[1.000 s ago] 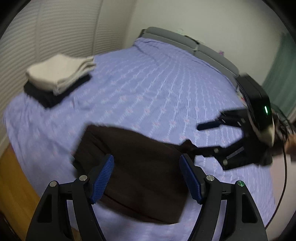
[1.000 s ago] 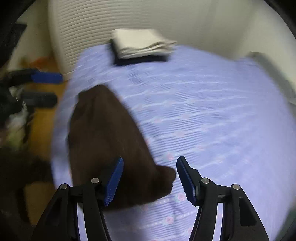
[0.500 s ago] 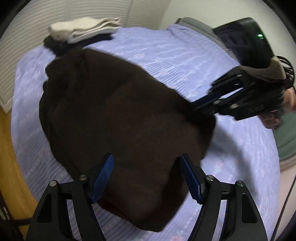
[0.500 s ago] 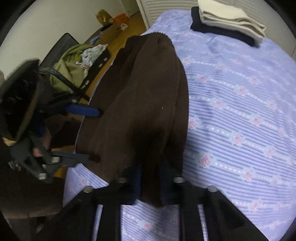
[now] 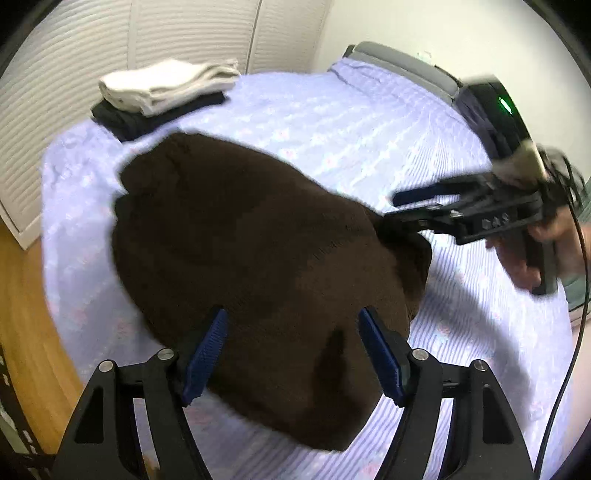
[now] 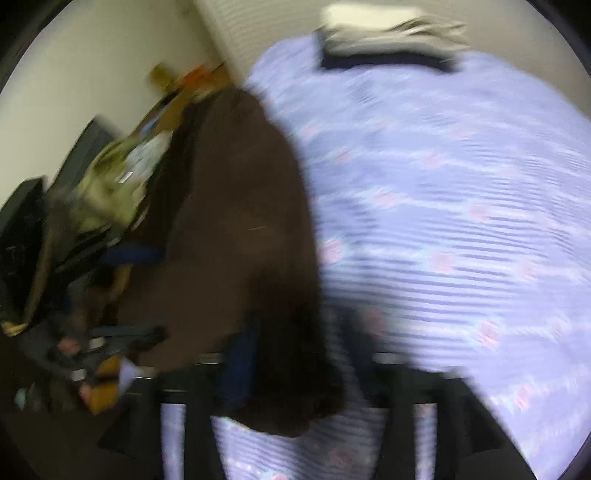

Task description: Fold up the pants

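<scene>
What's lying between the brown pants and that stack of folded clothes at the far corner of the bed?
Nothing: in the left wrist view only bare floral bedsheet separates the brown pants from the folded stack.

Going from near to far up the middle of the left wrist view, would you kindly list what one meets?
Left gripper → brown pants → bare stretch of the lilac bedspread → grey headboard → white wall.

Bedroom, floral-sheeted bed (image 5: 369, 122), louvred closet doors (image 5: 184, 33)
</scene>
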Demonstrator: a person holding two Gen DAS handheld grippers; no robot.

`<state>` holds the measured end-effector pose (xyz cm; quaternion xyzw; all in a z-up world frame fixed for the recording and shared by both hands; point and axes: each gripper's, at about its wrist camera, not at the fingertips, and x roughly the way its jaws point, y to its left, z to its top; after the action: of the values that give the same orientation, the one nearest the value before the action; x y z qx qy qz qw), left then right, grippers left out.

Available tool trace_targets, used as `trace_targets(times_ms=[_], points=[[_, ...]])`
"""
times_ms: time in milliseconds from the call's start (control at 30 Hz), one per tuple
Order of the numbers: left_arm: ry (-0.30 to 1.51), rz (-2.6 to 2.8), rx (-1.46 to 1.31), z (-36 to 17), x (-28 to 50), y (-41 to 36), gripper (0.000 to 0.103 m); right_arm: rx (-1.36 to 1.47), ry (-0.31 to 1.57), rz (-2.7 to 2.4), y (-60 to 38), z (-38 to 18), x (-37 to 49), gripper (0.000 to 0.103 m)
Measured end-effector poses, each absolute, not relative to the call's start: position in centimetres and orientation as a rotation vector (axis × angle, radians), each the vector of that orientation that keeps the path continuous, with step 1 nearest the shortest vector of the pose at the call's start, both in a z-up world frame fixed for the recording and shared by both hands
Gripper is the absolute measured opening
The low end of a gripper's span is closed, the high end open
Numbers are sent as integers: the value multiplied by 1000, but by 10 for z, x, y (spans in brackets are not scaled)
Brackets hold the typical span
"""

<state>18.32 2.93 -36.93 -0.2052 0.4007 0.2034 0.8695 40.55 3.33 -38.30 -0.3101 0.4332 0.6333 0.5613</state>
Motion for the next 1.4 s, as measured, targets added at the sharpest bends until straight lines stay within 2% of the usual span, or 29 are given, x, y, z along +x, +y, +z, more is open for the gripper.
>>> trace_targets(times_ms=[33, 167, 267, 500, 733, 867, 1067, 1167, 1400], points=[[834, 432, -418, -363, 178, 35, 81, -643, 1024, 1442, 21, -375, 408, 68], [812, 477, -397, -346, 156, 75, 83, -349, 1056, 1242, -27, -362, 399, 78], [785, 486, -403, -343, 151, 109, 91, -160, 1070, 1071, -61, -366, 381, 80], [870, 347, -448, -372, 173, 157, 91, 188, 1161, 843, -70, -399, 331, 80], [948, 217, -600, -414, 178, 182, 91, 287, 1185, 757, -66, -426, 317, 80], [952, 173, -655, -431, 180, 189, 98, 328, 1209, 729, -68, -438, 311, 80], [928, 72, -712, -440, 196, 191, 98, 387, 1241, 716, -67, -451, 303, 80], [924, 41, -741, -448, 206, 193, 103, 437, 1247, 730, -66, -456, 303, 80], [899, 36, -818, -455, 220, 196, 103, 522, 1263, 810, -50, -473, 313, 83]])
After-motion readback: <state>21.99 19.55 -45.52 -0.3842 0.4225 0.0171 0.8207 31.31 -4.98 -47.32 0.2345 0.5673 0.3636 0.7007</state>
